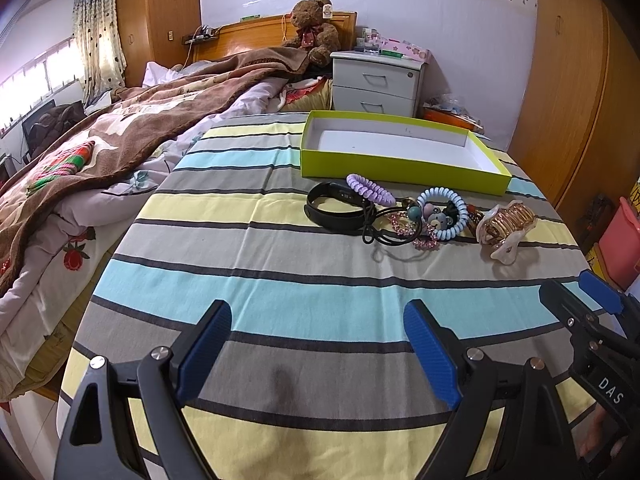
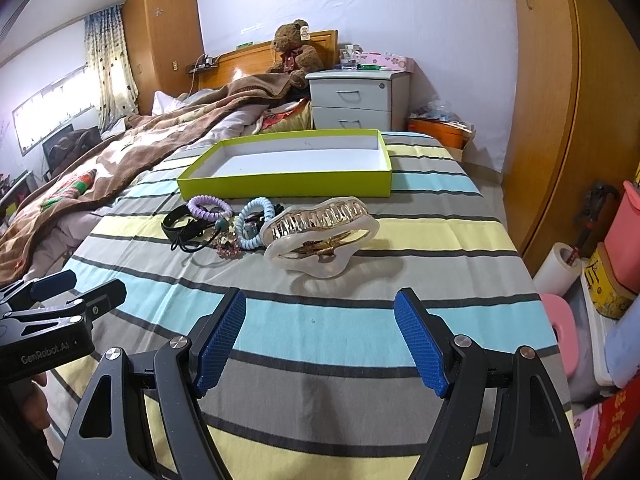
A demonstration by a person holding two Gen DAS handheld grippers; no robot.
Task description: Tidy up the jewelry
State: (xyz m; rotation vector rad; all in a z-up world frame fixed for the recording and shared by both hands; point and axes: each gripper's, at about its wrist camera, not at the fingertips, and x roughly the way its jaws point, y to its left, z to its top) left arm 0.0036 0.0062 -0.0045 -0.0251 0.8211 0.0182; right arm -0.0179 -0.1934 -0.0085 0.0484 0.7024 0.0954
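Jewelry pile: a loose cluster on the striped cloth, just in front of the green box, which stands open with a bare white floor.
- Black band, at the cluster's left end.
- Purple coil tie, leaning on the band, nearest the box.
- Pale blue coil tie, mid-cluster, among beads, a black cord and small pink sparkly pieces.
- Large clear-and-gold hair claw, at the right end, lying on its side, nearest the right gripper.

Left gripper: blue-padded fingers spread wide, nothing between them, above the cloth and short of the pile.
Right gripper: fingers likewise wide apart and unladen, pointing at the hair claw without touching it.

Surroundings: a bed with a brown blanket to the left; teddy bear against the wooden headboard; a white two-drawer nightstand behind the box; wooden wardrobe at right; curtained window at far left.
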